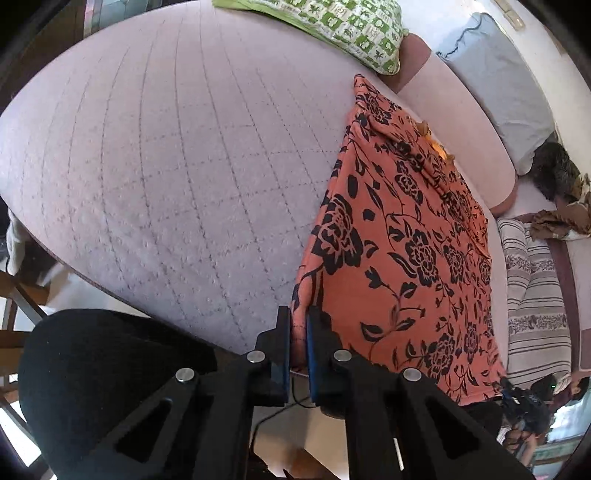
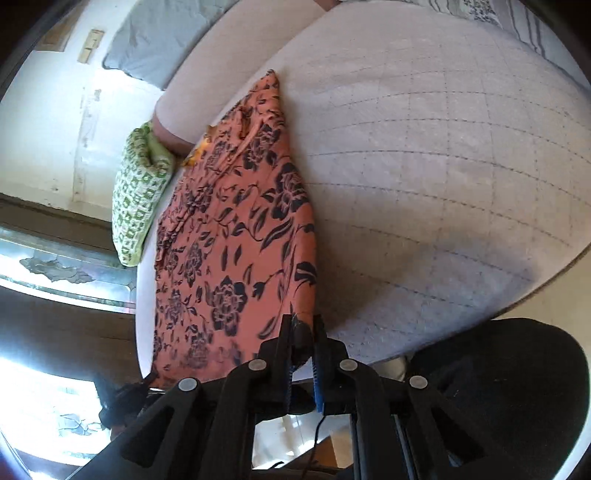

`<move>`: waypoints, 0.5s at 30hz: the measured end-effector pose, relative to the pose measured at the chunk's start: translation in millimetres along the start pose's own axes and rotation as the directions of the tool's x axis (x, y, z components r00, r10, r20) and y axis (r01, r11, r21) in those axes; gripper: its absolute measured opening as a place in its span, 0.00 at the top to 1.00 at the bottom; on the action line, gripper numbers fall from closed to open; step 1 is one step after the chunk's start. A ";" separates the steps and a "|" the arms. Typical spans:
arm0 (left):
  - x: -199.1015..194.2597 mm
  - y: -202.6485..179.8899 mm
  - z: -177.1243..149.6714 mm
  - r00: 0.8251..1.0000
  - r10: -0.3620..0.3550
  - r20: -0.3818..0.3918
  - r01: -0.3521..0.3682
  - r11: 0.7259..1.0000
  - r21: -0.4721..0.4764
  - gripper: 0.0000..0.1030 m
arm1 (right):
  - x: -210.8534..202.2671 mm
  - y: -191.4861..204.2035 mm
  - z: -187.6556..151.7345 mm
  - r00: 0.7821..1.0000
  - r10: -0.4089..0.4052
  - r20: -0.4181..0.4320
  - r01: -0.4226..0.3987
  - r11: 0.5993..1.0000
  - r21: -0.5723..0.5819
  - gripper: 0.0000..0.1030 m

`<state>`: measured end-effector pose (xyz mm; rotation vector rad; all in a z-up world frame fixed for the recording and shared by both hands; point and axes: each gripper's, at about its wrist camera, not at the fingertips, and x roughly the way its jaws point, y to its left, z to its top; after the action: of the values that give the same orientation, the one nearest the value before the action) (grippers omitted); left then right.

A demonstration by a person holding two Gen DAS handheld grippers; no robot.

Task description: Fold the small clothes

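Observation:
An orange garment with a black flower print (image 1: 402, 236) lies stretched along the pale quilted mattress (image 1: 166, 166). My left gripper (image 1: 298, 317) is shut on its near corner, the cloth pinched between the blue pads. In the right wrist view the same orange garment (image 2: 236, 243) runs away from me, and my right gripper (image 2: 304, 325) is shut on its other near corner, a fold of cloth caught between the fingers. Both held corners are lifted a little off the mattress (image 2: 443, 166) at its near edge.
A green and white patterned pillow (image 1: 343, 26) lies at the far end, also seen as the pillow (image 2: 138, 199) beside the garment. A grey cushion (image 1: 498, 85), a striped cushion (image 1: 535, 295) and crumpled brown cloth (image 1: 561, 221) lie to the right. A black padded shape (image 1: 103, 376) sits close below.

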<state>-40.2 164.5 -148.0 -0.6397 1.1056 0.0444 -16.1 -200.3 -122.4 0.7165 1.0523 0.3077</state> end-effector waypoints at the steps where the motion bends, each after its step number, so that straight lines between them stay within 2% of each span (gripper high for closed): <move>1: 2.5 2.1 -0.1 1.000 -0.001 -0.007 0.001 1.000 -0.005 0.93 | 0.3 1.3 0.0 1.000 -0.004 -0.006 0.004 1.000 -0.007 0.88; 4: 6.6 6.9 0.2 1.000 0.004 -0.010 -0.004 1.000 -0.024 0.91 | -2.0 2.5 3.3 0.998 -0.062 -0.001 0.062 0.998 -0.023 0.82; 5: 7.2 8.4 0.3 1.000 0.009 -0.010 -0.009 1.000 -0.027 0.91 | -3.7 1.8 5.8 0.997 -0.077 0.009 0.077 0.997 -0.020 0.70; 6: 8.8 8.7 0.2 1.000 0.018 -0.008 -0.018 1.000 -0.026 0.91 | -5.5 2.4 7.9 0.995 -0.098 0.016 0.099 0.995 -0.025 0.44; 7: 10.7 7.5 0.4 1.000 0.025 -0.004 -0.025 0.999 -0.025 0.91 | -4.8 4.1 8.1 0.992 -0.122 0.021 0.123 0.992 -0.033 0.29; 8: 10.3 7.5 1.2 0.999 0.038 0.001 -0.038 0.999 -0.018 0.89 | -4.2 4.7 8.6 0.988 -0.155 0.029 0.156 0.987 -0.050 0.20; 10: 12.1 4.6 2.4 0.999 0.053 -0.001 -0.053 0.999 -0.009 0.79 | 0.5 3.9 11.9 0.979 -0.204 0.016 0.205 0.975 -0.085 0.20; 12: 12.2 1.7 3.7 0.999 0.049 0.011 -0.049 0.999 -0.006 0.57 | 13.8 2.0 16.1 0.974 -0.225 -0.027 0.221 0.971 -0.095 0.20; 13: 11.6 -2.3 3.7 0.998 0.054 0.026 -0.054 0.999 0.005 0.52 | 19.4 1.9 17.2 0.973 -0.228 -0.037 0.224 0.970 -0.099 0.20; 14: 12.6 -6.4 3.8 0.997 0.067 0.040 -0.068 0.997 0.023 0.42 | 27.5 2.6 18.2 0.971 -0.231 -0.054 0.224 0.968 -0.114 0.22; 15: 14.6 -9.2 3.0 0.996 0.079 0.048 -0.081 0.996 0.042 0.38 | 36.2 3.8 17.9 0.968 -0.238 -0.075 0.227 0.965 -0.129 0.27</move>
<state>-27.9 154.4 -155.2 -0.5523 1.0842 0.1037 17.2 -184.4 -139.1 0.4693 1.1810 0.1986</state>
